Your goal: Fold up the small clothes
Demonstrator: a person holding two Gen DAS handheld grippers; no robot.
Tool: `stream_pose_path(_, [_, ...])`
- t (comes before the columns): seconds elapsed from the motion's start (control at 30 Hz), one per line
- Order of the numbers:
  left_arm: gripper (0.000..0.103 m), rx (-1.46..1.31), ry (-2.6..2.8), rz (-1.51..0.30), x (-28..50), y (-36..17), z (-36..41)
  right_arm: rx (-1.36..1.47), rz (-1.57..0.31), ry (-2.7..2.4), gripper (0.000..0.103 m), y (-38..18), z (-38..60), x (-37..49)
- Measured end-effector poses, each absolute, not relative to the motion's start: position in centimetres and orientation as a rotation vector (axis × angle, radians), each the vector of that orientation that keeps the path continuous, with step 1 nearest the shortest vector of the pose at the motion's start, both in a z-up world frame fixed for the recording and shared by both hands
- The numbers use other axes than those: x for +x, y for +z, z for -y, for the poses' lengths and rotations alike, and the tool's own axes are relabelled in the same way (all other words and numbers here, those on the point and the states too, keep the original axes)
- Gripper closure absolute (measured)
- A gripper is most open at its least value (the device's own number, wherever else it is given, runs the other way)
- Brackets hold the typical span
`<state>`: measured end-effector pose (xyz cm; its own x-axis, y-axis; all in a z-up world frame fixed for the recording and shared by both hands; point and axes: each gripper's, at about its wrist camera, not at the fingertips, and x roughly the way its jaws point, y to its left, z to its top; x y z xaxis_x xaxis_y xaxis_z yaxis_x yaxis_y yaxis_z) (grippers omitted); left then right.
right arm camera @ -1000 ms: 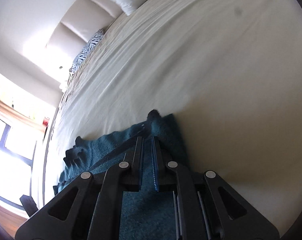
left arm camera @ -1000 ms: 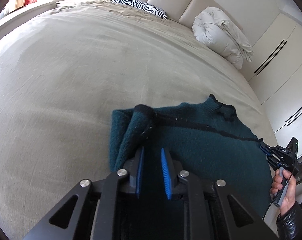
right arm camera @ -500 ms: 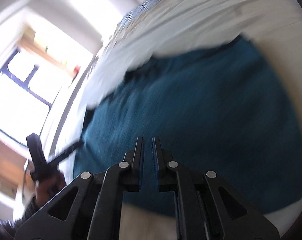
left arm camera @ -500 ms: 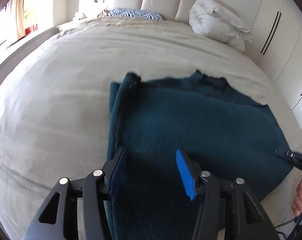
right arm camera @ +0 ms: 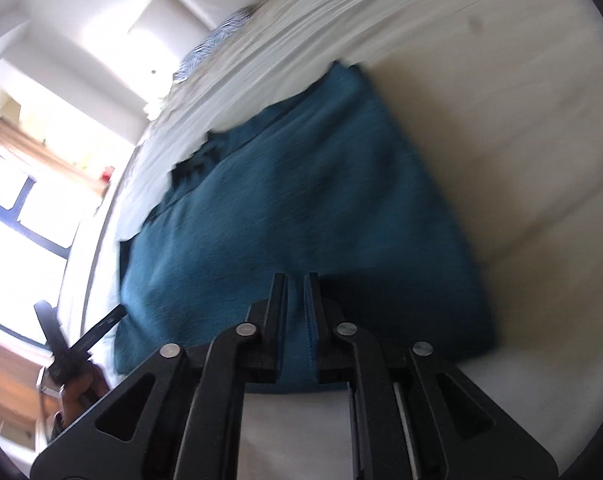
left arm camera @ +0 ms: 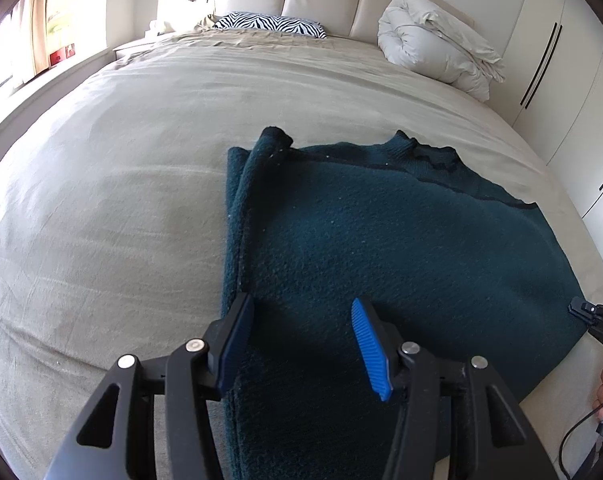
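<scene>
No text, label, brand or number can be read in either view. The right gripper (left arm camera: 593, 314), seen at the edge of the left wrist view, carries a small white mark, cut off by the frame and too small to read. A red box (left arm camera: 61, 54) on the window ledge bears pale markings, also illegible.

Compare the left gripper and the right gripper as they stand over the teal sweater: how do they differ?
The left gripper has its jaws spread wide; the right gripper has them nearly closed. The left gripper holds nothing, while the right gripper looks empty too, though blur hides any pinch. The left gripper sits near the teal sweater's folded side edge; the right gripper at its near hem. Both hover over the sweater on the bed.
</scene>
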<state>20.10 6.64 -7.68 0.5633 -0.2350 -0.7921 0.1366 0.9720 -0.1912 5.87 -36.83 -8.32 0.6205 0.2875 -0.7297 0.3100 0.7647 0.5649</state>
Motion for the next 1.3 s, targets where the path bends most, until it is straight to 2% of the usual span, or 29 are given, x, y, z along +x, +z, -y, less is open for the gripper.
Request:
stream_pose_path(0.1, [0.049,-0.165,-0.233,-0.956,19.8,-7.4,-7.6,0.709,-0.896,-0.017,0.081,-7.1,36.5,5.2])
stream_pose_path(0.17, [0.047,-0.209,-0.231,-0.952,19.3,-6.9,-8.4,0.681,-0.882,-0.007,0.062,-6.0,35.2,5.5])
stream_pose_path(0.23, [0.042,-0.248,-0.199,-0.939,18.6,-6.4,-9.7,0.659,-0.857,0.021,0.048,-4.9,33.7,5.8])
stream_pose_path(0.3, [0.038,-0.328,-0.191,-0.926,17.9,-6.1,-11.5,0.639,-0.843,0.061,0.048,-3.8,32.0,6.4])
stream_pose_path(0.67, [0.038,-0.701,-0.382,-1.046,18.2,-8.8,-15.3,0.706,-0.895,0.309,0.048,-3.6,24.6,10.8])
stream_pose_path(1.13, [0.037,-0.855,-0.533,-1.202,21.8,-10.6,-14.9,0.785,-0.977,0.472,0.048,-5.1,18.9,16.4])
stream_pose_path(1.3, [0.049,-0.930,-0.573,-1.226,21.8,-11.5,-15.1,0.802,-1.021,0.514,0.048,-6.1,16.7,18.2])
